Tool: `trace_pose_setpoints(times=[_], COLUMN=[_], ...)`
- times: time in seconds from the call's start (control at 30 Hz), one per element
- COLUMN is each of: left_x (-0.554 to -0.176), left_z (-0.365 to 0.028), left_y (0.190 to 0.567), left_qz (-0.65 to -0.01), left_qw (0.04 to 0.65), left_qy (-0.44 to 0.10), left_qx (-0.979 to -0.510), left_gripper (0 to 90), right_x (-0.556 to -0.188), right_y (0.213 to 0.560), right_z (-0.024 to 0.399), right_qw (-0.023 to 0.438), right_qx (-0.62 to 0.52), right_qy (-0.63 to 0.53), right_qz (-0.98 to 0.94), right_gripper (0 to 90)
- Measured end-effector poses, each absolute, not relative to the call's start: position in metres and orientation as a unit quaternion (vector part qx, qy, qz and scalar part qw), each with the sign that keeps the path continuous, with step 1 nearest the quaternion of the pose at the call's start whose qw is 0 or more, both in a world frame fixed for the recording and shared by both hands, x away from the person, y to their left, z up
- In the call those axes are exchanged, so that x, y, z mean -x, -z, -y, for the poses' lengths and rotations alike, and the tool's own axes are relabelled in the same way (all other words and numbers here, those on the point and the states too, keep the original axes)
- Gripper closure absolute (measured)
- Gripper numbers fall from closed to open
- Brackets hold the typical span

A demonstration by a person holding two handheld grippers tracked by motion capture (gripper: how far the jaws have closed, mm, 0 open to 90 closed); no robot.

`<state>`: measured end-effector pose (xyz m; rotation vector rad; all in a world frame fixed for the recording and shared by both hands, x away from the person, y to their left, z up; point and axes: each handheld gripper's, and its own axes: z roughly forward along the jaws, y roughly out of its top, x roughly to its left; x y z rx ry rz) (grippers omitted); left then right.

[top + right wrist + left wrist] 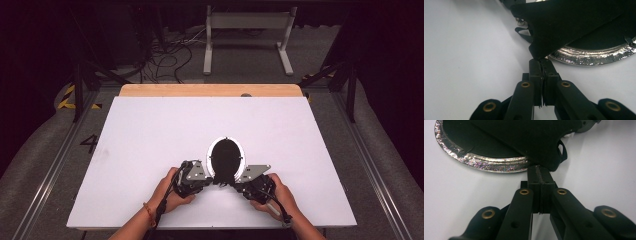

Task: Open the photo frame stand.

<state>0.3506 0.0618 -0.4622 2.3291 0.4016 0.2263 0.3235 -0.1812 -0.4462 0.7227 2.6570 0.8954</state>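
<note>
While both jaws pinch shut, black cloth (524, 137) hangs between.

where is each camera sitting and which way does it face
High view: above the person's side, looking forward and down on the white table; both forearms, left gripper and right gripper show.
Left gripper view: rides that gripper, looking along its shut jaws at the black cloth.
Right gripper view: likewise, jaws pinching a cloth corner.
Shared: the cloth over the silver-rimmed plate.

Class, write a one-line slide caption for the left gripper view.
Left gripper with jaws shut on a corner of black cloth lying over a silver-rimmed plate on the white table.
</note>
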Motion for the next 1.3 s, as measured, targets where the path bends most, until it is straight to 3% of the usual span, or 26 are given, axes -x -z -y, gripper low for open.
trace_pose_setpoints(times=[0.1,0.37,0.53,0.6,0.67,0.87,1.0,1.17,1.3], left_x=[-0.348,-0.348,-0.347,-0.347,-0.346,-0.346,-0.346,-0.347,-0.348], left_z=[-0.06,-0.06,-0.059,-0.059,-0.057,-0.056,-0.054,-0.054,-0.055], left_y=[0.461,0.458,0.458,0.458,0.458,0.458,0.46,0.462,0.462], left_qz=[-0.147,-0.149,-0.148,-0.148,-0.147,-0.14,-0.139,-0.138,-0.137], left_qw=[0.368,0.382,0.383,0.384,0.385,0.379,0.372,0.368,0.369], left_qy=[-0.097,-0.104,-0.107,-0.108,-0.112,-0.114,-0.116,-0.117,-0.117], left_qx=[-0.913,-0.906,-0.905,-0.905,-0.904,-0.907,-0.91,-0.912,-0.912], left_gripper=[87.3,86.0,86.2,86.8,87.1,87.4,86.9,87.1,86.8], right_x=[-0.325,-0.33,-0.337,-0.338,-0.343,-0.35,-0.354,-0.355,-0.356], right_y=[0.445,0.445,0.45,0.451,0.455,0.465,0.47,0.472,0.474], right_z=[0.182,0.193,0.2,0.202,0.205,0.207,0.21,0.208,0.205], right_qw=[0.122,0.085,0.022,0.005,-0.042,-0.122,-0.151,-0.155,-0.15], right_qx=[-0.257,-0.285,-0.319,-0.325,-0.347,-0.404,-0.449,-0.487,-0.509], right_qy=[-0.339,-0.389,-0.428,-0.434,-0.452,-0.51,-0.523,-0.535,-0.548], right_qz=[-0.897,-0.872,-0.846,-0.84,-0.821,-0.75,-0.708,-0.673,-0.647], right_gripper=[89.2,77.8,60.1,57.4,48.9,47.3,44.8,41.6,45.6])
